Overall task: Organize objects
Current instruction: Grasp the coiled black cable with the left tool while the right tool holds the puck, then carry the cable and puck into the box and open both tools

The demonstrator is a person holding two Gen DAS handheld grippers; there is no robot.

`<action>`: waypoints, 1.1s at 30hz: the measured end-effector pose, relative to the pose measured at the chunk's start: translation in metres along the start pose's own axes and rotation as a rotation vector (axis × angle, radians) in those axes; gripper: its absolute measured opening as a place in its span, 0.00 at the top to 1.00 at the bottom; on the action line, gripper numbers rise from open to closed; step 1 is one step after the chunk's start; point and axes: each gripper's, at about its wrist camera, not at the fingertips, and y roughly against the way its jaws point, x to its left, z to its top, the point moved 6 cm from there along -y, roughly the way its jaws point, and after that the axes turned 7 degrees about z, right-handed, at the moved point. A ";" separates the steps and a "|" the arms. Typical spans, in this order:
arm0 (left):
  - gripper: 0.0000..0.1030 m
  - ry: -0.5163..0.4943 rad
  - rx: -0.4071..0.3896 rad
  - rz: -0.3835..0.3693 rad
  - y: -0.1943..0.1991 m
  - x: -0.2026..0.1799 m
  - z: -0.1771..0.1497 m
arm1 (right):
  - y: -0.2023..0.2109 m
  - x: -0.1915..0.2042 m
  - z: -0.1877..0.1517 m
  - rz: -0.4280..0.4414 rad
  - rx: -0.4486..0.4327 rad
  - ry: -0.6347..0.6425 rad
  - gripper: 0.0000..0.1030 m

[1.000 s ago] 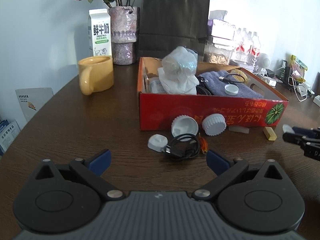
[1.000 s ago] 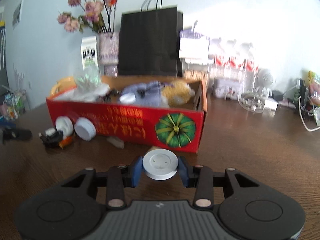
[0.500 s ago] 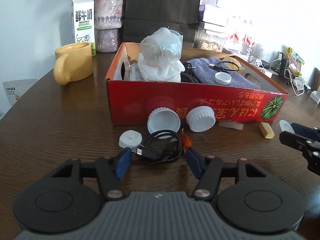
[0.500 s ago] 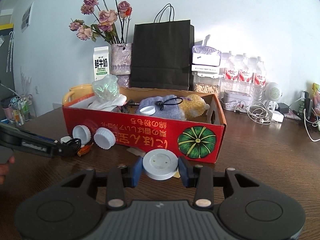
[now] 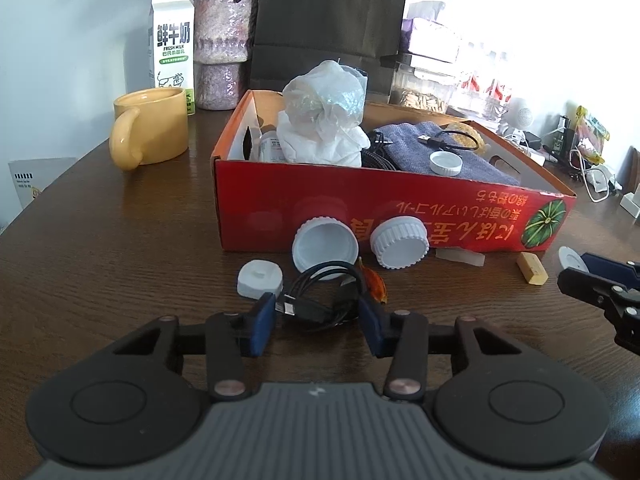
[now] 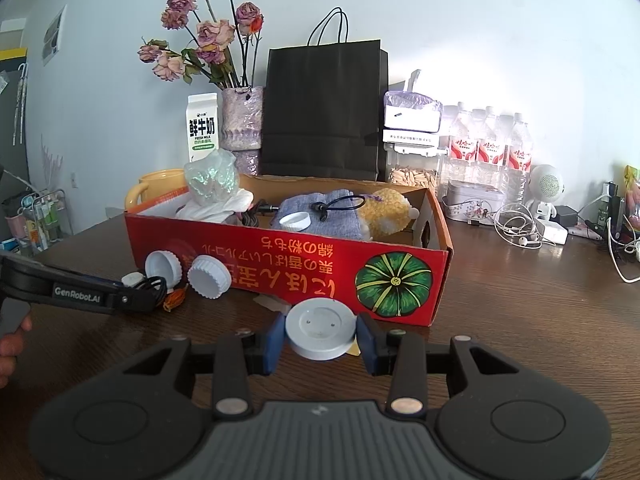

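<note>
Two white ribbed caps [image 5: 360, 242] lean against the front wall of the red cardboard box [image 5: 400, 216], one showing its hollow inside, the other its flat top. Just in front of them lies a tangled black cable bundle [image 5: 320, 296], with a small white rounded adapter [image 5: 260, 280] touching it on the side farther from the box's pumpkin picture. The left gripper [image 5: 318, 320] has its blue pads set apart on either side of the cable, close to it but not clearly pressing. Only the left wrist view shows a pale translucent lump [image 5: 460, 257] and a yellow block [image 5: 531, 273] lying at the foot of the box front, toward the pumpkin end.

The right wrist view alone shows what the right gripper [image 6: 321, 338] carries: a smooth, pale grey round disc [image 6: 321, 330] clamped between its blue pads, just in front of the box near the pumpkin picture; from the left view only the disc's edge is seen. This view also shows a yellow fuzzy item [image 6: 390, 210] at the box's pumpkin end, mostly hidden from the other side. Inside the box both views show crinkled clear plastic on white tissue [image 5: 324, 116], a grey woven cloth [image 5: 440, 152] and a small white cap [image 5: 446, 163] on it. Behind the box stand a glossy yellow mug [image 5: 150, 132], a milk carton [image 5: 171, 44], a rough vase [image 5: 226, 44] and a black paper bag [image 6: 324, 108] on the dark wooden bench [image 5: 100, 240].
</note>
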 end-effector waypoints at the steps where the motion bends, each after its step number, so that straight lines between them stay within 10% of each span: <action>1: 0.57 0.001 -0.001 -0.003 0.001 0.000 -0.001 | 0.000 0.000 0.000 -0.001 -0.001 0.000 0.63; 10: 0.52 -0.027 0.009 -0.018 0.020 0.002 -0.012 | 0.002 0.001 0.000 0.001 -0.002 0.001 0.63; 16: 0.25 -0.041 0.008 -0.014 0.014 -0.001 -0.010 | 0.003 0.003 -0.001 -0.002 -0.002 0.000 0.63; 19: 0.29 -0.045 0.017 0.010 0.006 -0.002 -0.007 | 0.004 0.003 -0.001 -0.004 -0.001 -0.001 0.63; 21: 0.54 -0.041 0.008 -0.001 0.006 -0.003 -0.005 | 0.004 0.003 -0.002 -0.005 -0.001 -0.002 0.63; 33: 0.55 -0.028 -0.090 -0.046 0.036 -0.009 0.010 | 0.008 0.022 0.005 0.029 -0.028 0.026 0.63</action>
